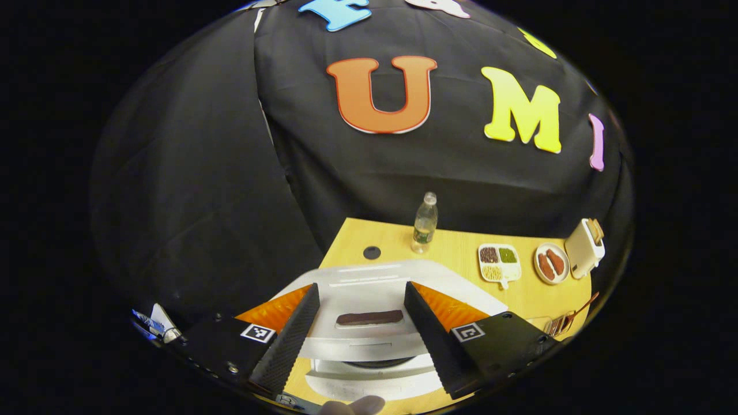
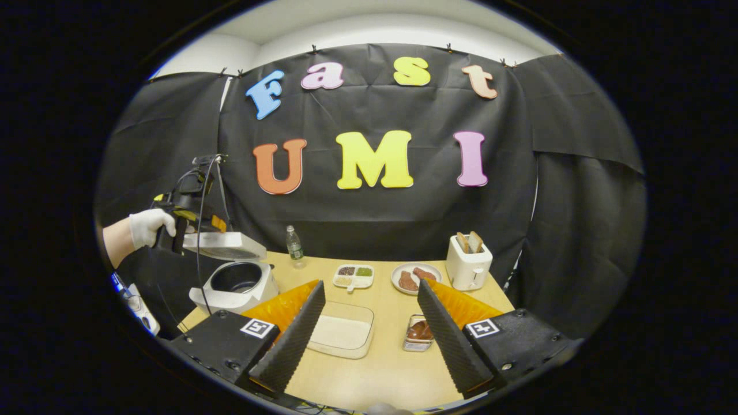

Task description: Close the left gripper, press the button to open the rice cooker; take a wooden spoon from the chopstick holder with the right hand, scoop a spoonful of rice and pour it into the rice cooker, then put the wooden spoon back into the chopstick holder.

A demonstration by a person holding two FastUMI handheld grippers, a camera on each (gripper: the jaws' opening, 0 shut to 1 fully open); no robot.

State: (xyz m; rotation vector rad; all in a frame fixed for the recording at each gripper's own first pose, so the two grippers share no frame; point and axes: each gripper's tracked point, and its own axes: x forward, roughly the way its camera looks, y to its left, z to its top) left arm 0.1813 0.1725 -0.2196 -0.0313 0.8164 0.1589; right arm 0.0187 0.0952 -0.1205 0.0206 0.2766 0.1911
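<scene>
Right gripper view: right tool [image 2: 369,328] gapes, empty, over the surface [image 2: 375,374]; left tool [image 2: 216,225] hovers above the open cooker [image 2: 236,282], its own view showing fingers [image 1: 294,334] apart.

You get even, soft overhead light on the wooden table [image 2: 380,369] with only faint shadows and no glare, while fisheye distortion bends everything toward the rim around that table, and the rice cooker lid [image 1: 369,294] just above it looks slightly soft up close.
</scene>
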